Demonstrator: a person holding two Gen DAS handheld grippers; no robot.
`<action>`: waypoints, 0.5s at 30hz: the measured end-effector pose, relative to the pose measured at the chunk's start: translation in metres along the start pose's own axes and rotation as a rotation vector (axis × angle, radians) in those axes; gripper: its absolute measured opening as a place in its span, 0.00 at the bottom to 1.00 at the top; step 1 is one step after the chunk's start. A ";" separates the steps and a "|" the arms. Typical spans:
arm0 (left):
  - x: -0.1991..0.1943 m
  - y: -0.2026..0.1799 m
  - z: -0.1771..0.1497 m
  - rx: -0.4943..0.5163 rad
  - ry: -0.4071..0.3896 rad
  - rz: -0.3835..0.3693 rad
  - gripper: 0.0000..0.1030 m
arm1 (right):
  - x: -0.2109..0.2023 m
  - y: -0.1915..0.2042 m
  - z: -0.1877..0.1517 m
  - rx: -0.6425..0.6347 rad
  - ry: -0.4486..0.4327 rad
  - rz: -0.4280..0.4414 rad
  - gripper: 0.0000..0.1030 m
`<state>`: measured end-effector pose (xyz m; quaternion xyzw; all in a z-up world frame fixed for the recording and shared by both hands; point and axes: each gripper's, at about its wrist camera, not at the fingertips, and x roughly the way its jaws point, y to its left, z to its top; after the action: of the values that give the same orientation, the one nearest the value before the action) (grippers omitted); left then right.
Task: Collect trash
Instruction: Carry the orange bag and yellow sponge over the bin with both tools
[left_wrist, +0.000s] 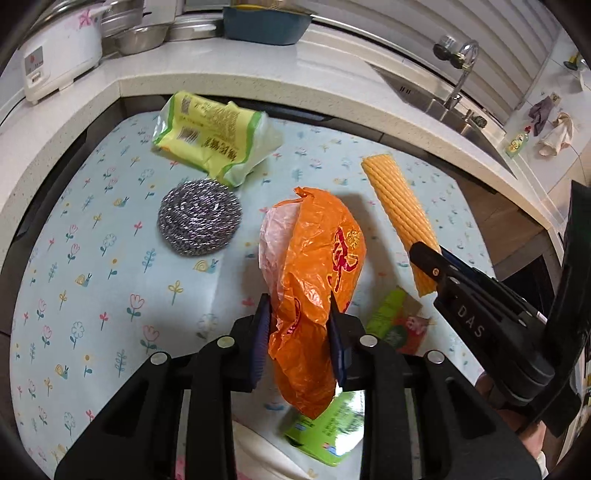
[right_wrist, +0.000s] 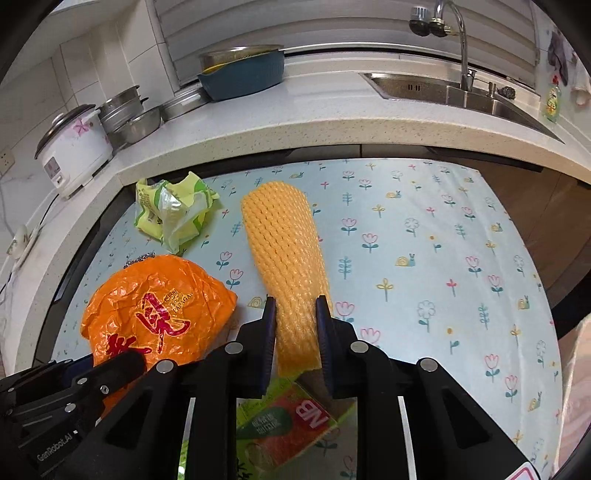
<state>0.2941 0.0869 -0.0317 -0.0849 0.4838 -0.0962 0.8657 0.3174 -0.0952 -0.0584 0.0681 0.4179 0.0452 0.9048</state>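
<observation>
My left gripper (left_wrist: 299, 314) is shut on a crumpled orange plastic bag (left_wrist: 317, 266) with red print and holds it over the flowered mat; the bag also shows in the right wrist view (right_wrist: 155, 310). My right gripper (right_wrist: 293, 314) is shut on the near end of a yellow foam net sleeve (right_wrist: 284, 251), also seen in the left wrist view (left_wrist: 399, 214). A yellow-green wrapper (left_wrist: 214, 136) lies at the far left of the mat. A steel scourer (left_wrist: 199, 218) sits near it. A green and red carton (right_wrist: 291, 421) lies under my right gripper.
The flowered mat (right_wrist: 424, 258) covers a low table beside a white counter (right_wrist: 295, 122). On the counter stand a rice cooker (right_wrist: 74, 147), metal pots, a blue basin (right_wrist: 240, 74) and a sink (right_wrist: 461, 92) with tap. A green packet (left_wrist: 328, 432) lies under the bag.
</observation>
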 end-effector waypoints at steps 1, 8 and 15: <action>-0.003 -0.006 0.000 0.008 -0.005 -0.003 0.26 | -0.007 -0.004 -0.001 0.007 -0.009 -0.003 0.19; -0.020 -0.045 -0.006 0.060 -0.022 -0.026 0.26 | -0.053 -0.039 -0.011 0.061 -0.059 -0.028 0.19; -0.034 -0.098 -0.018 0.138 -0.036 -0.051 0.26 | -0.094 -0.084 -0.026 0.129 -0.096 -0.057 0.19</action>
<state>0.2524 -0.0004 0.0106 -0.0392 0.4580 -0.1496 0.8754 0.2389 -0.1892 -0.0179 0.1165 0.3781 -0.0108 0.9184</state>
